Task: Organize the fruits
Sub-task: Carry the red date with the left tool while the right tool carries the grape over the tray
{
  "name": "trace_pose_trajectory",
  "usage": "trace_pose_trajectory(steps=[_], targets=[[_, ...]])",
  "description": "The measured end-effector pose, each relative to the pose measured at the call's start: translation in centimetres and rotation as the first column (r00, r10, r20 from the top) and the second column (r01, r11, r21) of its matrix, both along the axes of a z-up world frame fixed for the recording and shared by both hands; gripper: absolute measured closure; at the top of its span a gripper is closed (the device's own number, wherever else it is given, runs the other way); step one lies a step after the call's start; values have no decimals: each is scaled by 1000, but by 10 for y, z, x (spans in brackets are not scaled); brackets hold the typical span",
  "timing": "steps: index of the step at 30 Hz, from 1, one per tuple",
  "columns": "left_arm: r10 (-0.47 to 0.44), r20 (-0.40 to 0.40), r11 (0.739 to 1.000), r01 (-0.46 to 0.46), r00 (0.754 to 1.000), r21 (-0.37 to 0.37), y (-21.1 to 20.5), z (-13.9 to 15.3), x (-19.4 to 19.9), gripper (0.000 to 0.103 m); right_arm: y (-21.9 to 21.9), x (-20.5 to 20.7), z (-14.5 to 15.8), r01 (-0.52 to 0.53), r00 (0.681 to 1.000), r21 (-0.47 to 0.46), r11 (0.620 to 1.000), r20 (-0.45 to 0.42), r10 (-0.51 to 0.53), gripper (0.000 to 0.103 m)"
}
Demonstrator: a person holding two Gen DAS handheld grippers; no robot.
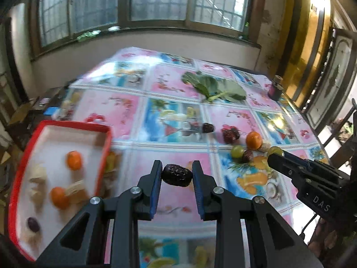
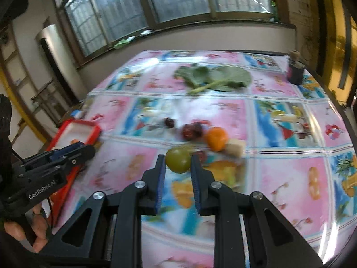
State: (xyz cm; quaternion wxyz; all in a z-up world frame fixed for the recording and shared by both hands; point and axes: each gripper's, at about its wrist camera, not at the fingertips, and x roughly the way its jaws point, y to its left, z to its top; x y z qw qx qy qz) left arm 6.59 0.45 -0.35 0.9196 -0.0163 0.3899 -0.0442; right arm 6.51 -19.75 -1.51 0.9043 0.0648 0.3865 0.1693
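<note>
My left gripper (image 1: 176, 172) is shut on a dark wrinkled date (image 1: 177, 175), held above the table next to the red tray (image 1: 104, 147). The tray holds two small oranges (image 1: 74, 160), pale fruit pieces and a dark grape. My right gripper (image 2: 177, 164) is shut on a green grape (image 2: 177, 162). In the left wrist view it enters from the right (image 1: 275, 156) beside the loose fruit. Loose on the flowered tablecloth lie dark dates (image 1: 231, 133), an orange (image 1: 254, 140), a green grape (image 1: 237, 151) and a pale chunk (image 2: 234, 147).
A big green leaf (image 1: 215, 88) lies at the far middle of the table. A small dark jar (image 1: 275, 89) stands at the far right corner. A hand (image 2: 29, 230) holds the left gripper's handle (image 2: 42, 179). Windows and a wall stand behind the table.
</note>
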Motion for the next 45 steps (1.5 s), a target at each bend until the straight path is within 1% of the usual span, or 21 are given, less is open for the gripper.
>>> trace_pose_trajectory(steps=[7, 12, 19, 26, 39, 45], targets=[[83, 38, 996, -84, 996, 37, 33, 9, -32, 77, 50, -20, 10, -114, 993, 15, 993, 17, 114, 79], [131, 47, 991, -133, 990, 34, 58, 10, -47, 77, 87, -30, 13, -192, 981, 2, 981, 29, 192, 79], [185, 56, 982, -187, 981, 30, 86, 10, -62, 77, 123, -36, 14, -255, 966, -17, 967, 34, 256, 79], [212, 50, 977, -214, 976, 23, 104, 6, -69, 77, 141, -37, 13, -282, 959, -29, 959, 28, 283, 79], [229, 37, 973, -229, 973, 8, 117, 2, -72, 77, 159, -36, 12, -303, 952, -39, 952, 22, 304, 79], [247, 25, 969, -247, 969, -12, 133, -2, -73, 77, 170, -31, 11, -319, 947, -44, 947, 18, 320, 79]])
